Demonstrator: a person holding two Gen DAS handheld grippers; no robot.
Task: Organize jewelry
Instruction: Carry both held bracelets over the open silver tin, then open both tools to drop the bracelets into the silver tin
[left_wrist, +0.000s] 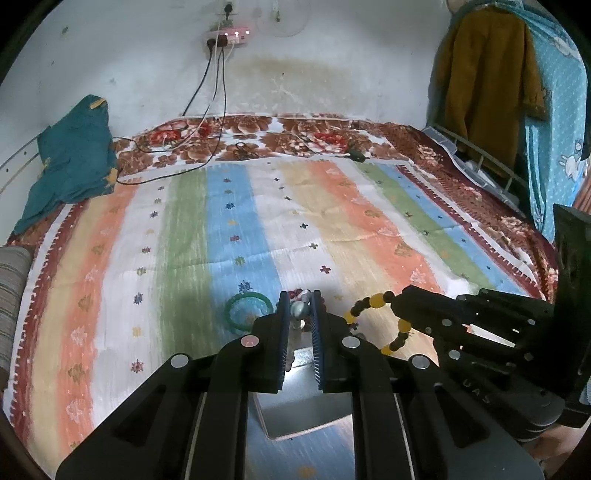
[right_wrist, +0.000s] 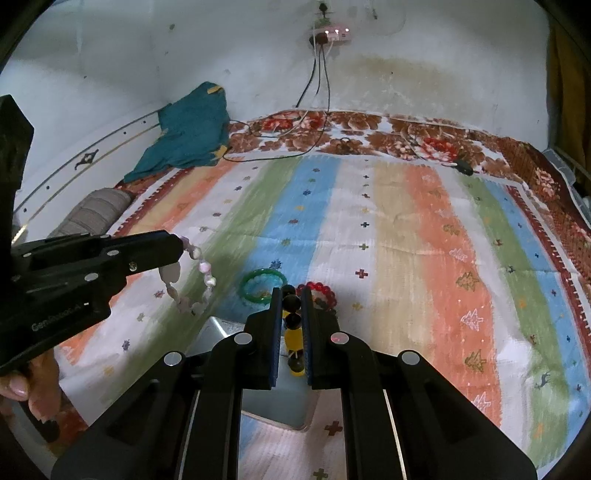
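Note:
My left gripper (left_wrist: 299, 300) is shut on a bracelet of pale pink and white beads (left_wrist: 298, 310); in the right wrist view that bracelet (right_wrist: 201, 282) dangles from the left gripper (right_wrist: 181, 244) above the bedspread. My right gripper (right_wrist: 291, 295) is shut on a yellow and black bead bracelet (right_wrist: 292, 325), which hangs as a loop (left_wrist: 373, 321) from the right gripper (left_wrist: 397, 301) in the left wrist view. A green bangle (right_wrist: 262, 286) and a red beaded bracelet (right_wrist: 322, 291) lie on the bedspread just past both grippers. A grey open box (right_wrist: 273, 404) sits under the fingers.
A striped bedspread (left_wrist: 229, 229) covers the bed. A teal cloth (left_wrist: 70, 162) lies at the far left corner, black and white cables (left_wrist: 207, 147) trail from a wall socket, and a striped bolster (right_wrist: 92, 212) rests at the left edge. Clothes hang at the right (left_wrist: 487, 81).

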